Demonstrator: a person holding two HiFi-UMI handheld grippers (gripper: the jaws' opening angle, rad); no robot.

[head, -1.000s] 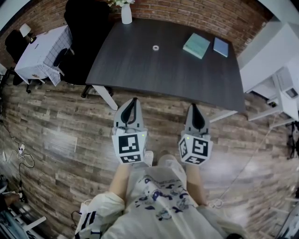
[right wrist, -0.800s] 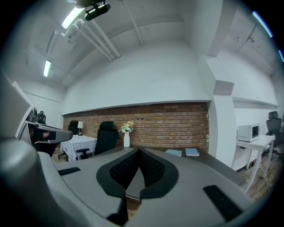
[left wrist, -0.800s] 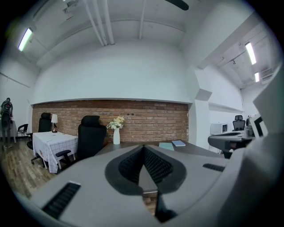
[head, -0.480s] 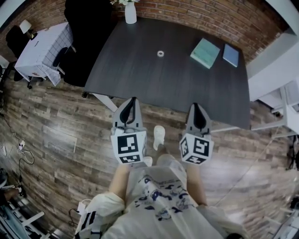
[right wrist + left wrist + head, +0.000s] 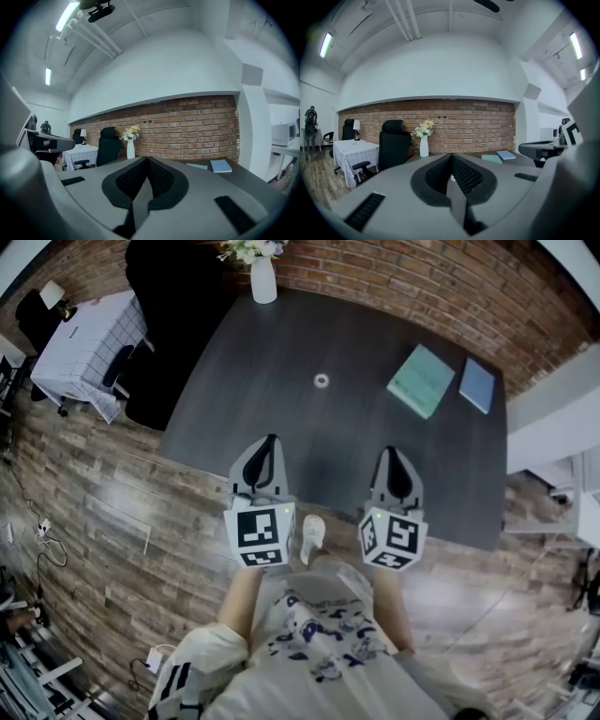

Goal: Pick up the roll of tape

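A small white roll of tape lies flat near the middle of the dark table in the head view. My left gripper and right gripper hover side by side over the table's near edge, well short of the tape. Both are shut with nothing between their jaws. In the left gripper view my left gripper has its jaws pressed together, and a sliver of the tape shows just beyond the tips. The right gripper view shows my right gripper closed the same way, with no tape in sight.
A white vase with flowers stands at the table's far edge. A teal book and a blue book lie at the far right. A black office chair and a small cloth-covered table stand to the left. A brick wall runs behind.
The person has walked toward the table. Both grippers now reach over its near edge where they hung over the floor before, and the tape sits closer to them.
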